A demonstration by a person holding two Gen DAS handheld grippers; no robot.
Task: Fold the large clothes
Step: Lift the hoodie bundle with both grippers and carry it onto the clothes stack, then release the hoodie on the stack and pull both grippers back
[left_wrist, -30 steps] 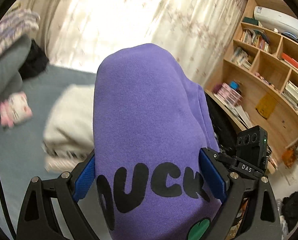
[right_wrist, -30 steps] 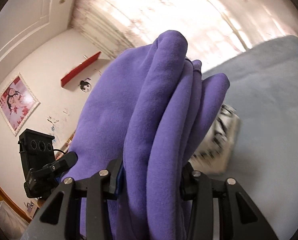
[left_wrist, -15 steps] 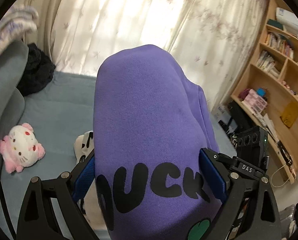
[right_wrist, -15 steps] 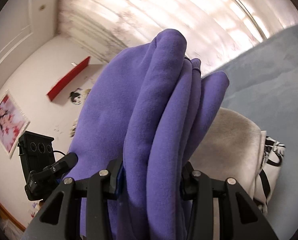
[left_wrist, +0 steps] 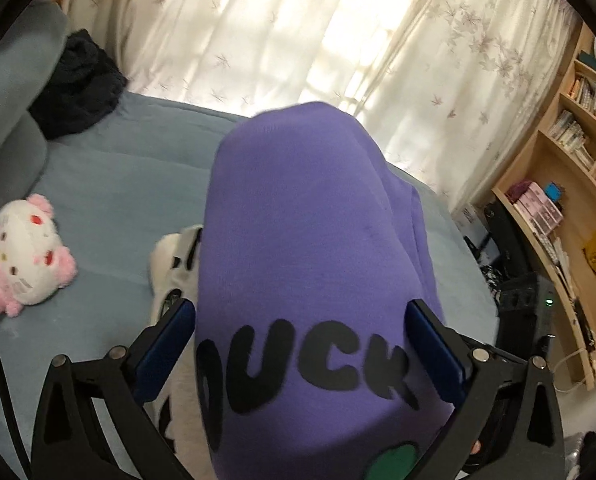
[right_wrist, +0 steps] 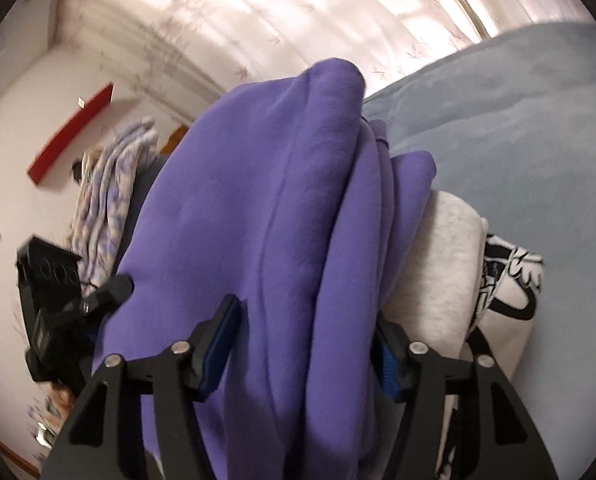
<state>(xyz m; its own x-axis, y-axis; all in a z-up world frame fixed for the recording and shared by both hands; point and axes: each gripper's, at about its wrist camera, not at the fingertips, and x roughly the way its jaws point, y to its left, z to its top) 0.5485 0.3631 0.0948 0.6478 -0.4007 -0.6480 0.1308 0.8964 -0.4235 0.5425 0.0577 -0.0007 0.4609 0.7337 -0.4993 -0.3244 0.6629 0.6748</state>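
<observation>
A folded purple sweatshirt (left_wrist: 310,240) with black letters fills the middle of the left wrist view. My left gripper (left_wrist: 302,332) is shut on it, a blue pad on each side. In the right wrist view the same purple sweatshirt (right_wrist: 281,220) shows as several thick folds, and my right gripper (right_wrist: 304,332) is shut on them. It is held just over a stack of folded clothes: a light grey garment (right_wrist: 442,260) and a white one with black print (right_wrist: 510,280), also partly seen in the left wrist view (left_wrist: 173,256). The left gripper's body (right_wrist: 53,304) shows at left.
The stack lies on a blue-grey bed (left_wrist: 129,188). A pink-and-white plush toy (left_wrist: 21,256) lies at left, a dark garment (left_wrist: 77,84) and grey pillow (left_wrist: 13,120) behind. Curtains (left_wrist: 298,28) hang at the back. A wooden bookshelf (left_wrist: 558,184) stands at right.
Both grippers have swung with the purple sweatshirt across the bed and down, so it now sits over the folded stack. The grip has not changed.
</observation>
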